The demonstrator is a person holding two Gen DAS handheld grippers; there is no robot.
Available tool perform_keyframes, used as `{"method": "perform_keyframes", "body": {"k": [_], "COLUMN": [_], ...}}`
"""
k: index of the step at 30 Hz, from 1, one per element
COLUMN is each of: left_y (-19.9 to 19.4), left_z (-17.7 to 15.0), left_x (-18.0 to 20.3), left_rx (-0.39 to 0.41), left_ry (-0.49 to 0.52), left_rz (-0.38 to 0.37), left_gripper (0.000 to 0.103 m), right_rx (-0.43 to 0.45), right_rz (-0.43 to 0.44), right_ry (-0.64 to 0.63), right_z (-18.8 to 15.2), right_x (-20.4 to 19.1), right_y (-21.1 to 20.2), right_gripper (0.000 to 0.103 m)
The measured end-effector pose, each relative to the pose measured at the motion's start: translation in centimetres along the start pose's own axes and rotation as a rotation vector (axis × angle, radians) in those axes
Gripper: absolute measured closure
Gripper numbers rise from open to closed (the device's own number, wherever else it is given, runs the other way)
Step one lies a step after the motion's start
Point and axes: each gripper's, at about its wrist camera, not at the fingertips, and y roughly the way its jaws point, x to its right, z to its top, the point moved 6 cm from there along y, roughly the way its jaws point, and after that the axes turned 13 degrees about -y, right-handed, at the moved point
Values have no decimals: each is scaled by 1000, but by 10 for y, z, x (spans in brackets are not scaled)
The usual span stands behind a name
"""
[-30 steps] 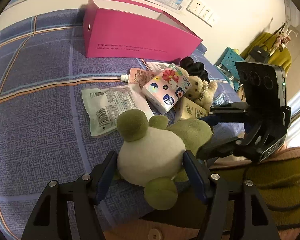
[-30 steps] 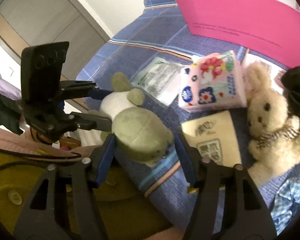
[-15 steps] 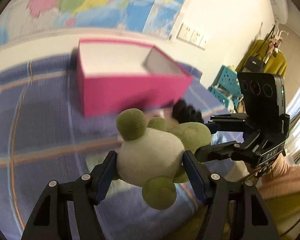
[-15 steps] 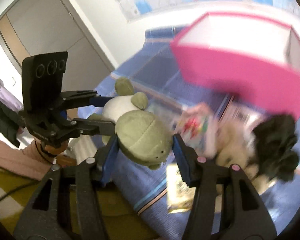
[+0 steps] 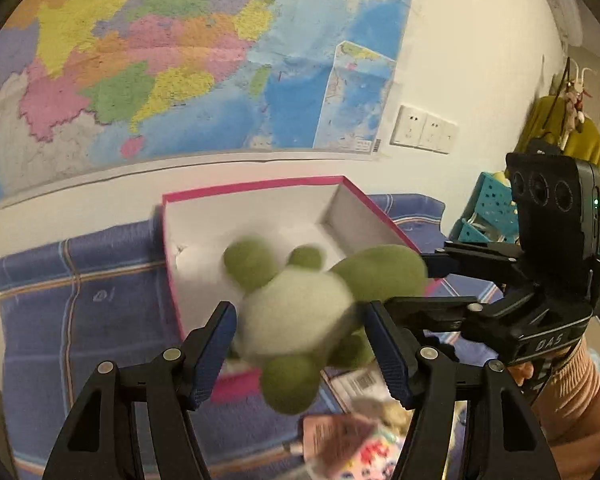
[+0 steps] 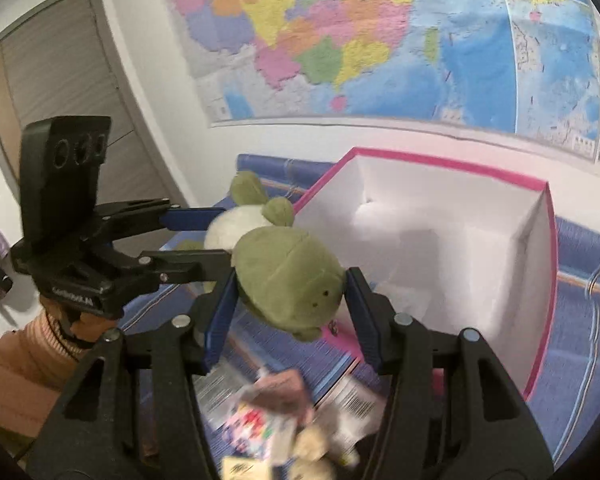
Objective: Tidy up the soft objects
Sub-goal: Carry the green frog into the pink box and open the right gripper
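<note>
Held between two tools, the soft green-and-cream plush frog could be stretched or slip if they drift apart. It looks round and squashy, hanging in the air before the open pink cardboard box. The left tool is closing on its pale belly; the right tool clamps its green head.

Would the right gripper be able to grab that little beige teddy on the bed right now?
Probably not. The right gripper is shut on the green plush turtle, which the left gripper, its jaws closing, also clasps. Both hold it up near the pink box, above the teddy.
</note>
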Motion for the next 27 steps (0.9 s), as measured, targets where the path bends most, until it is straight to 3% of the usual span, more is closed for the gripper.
{"method": "perform_keyframes", "body": {"k": [3,12,22,27], "left_y": [20,68,64,65], "left_z": [10,18,49,50], "left_x": [-4,-41,-66,-77], "left_rx": [-3,-87,7,16], "left_ry": [19,-116,-147,-173], "left_rz": [60,45,155,184], "left_gripper": [44,45,44,42], "right_rx": [-25,-54,35,-90], "right_rz": [-15,23,-27,-132], "right_ry": [10,148,278,331], "right_z": [2,-6,17,3], "right_x": [17,62,85,97], "right_y": [13,56,77,93], "right_gripper": [48,54,52,47]}}
